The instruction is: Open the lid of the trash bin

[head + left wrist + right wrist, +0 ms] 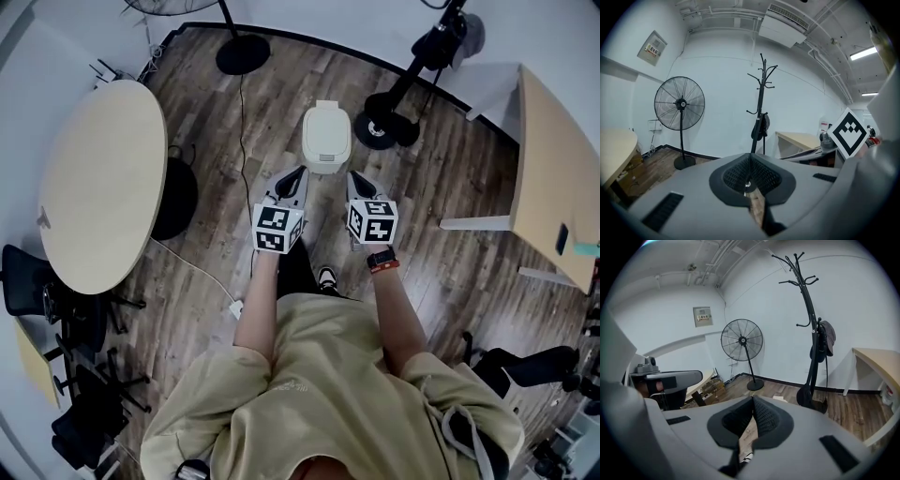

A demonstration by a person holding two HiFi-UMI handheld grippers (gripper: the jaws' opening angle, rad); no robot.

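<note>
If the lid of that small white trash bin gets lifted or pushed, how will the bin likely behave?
The trash bin looks small, plastic and free-standing, so it is probably light and may slide on the smooth wooden floor. Its closed lid looks rigid and should probably lift in one piece. A sideways push might tip it.

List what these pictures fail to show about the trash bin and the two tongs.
1. The trash bin, its sides, hinge and any pedal: the head view shows only its small top.
2. The bin in the left gripper view: unseen; the gripper's grey body fills the lower frame.
3. Height of left tongs and right tongs above the bin: the head view looks steeply down.
</note>
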